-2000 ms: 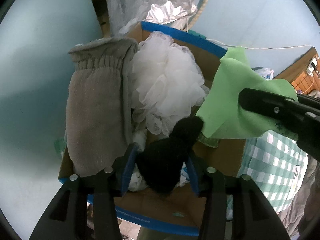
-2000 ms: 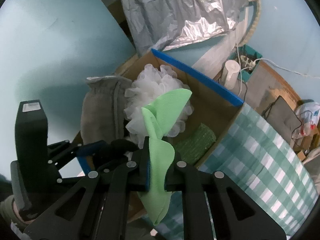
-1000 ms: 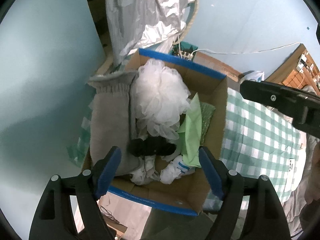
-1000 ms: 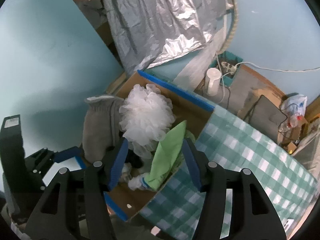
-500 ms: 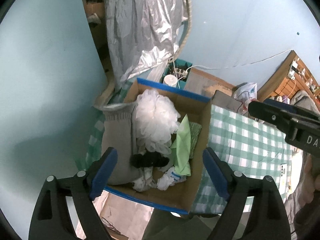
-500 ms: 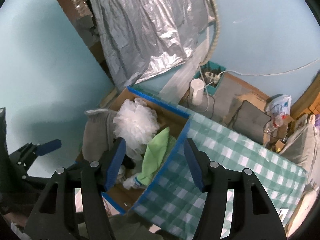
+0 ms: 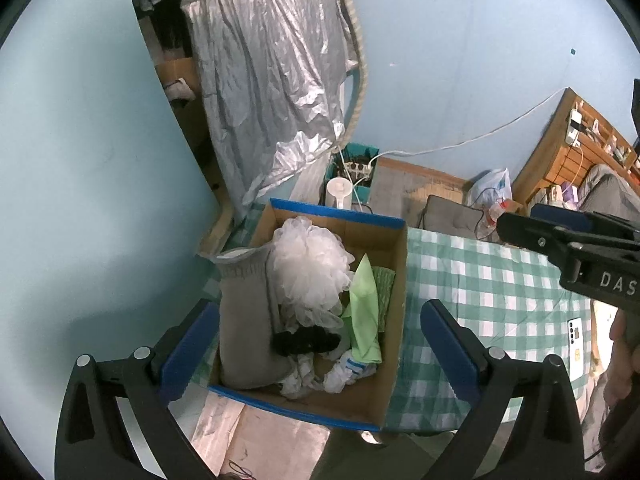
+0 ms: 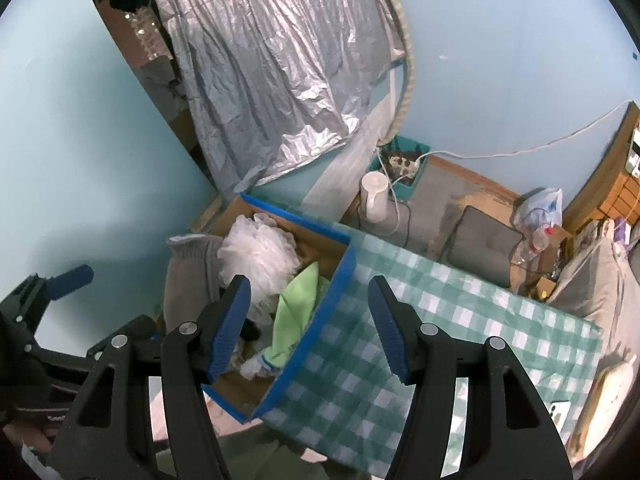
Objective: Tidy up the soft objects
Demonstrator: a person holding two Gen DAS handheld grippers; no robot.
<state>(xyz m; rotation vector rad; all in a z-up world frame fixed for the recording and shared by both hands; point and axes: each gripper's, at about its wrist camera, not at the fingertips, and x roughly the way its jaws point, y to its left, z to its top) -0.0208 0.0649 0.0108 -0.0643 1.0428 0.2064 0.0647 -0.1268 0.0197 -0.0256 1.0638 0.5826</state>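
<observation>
- Pale blue walls and a crinkled silver sheet [image 7: 276,92] behind; green checked cloth [image 7: 492,292] over the desk, cardboard box [image 7: 394,320] at its left end.
- Packed in the box: grey knit piece [image 7: 244,320] along the left wall, white mesh pouf [image 7: 308,268] toward the far corner, green cloth [image 7: 364,312] by the right wall, black item [image 7: 304,340] and white scraps near the front edge.
- Left gripper [image 7: 316,344] stood at its widest after just opening further, nothing between the pads.
- Right gripper [image 8: 310,328] sat partly open and empty above the box's right wall.
- Judged light, limp and compressible, none fragile; best pinched at a bunched fold, the pouf through its gathered middle.
</observation>
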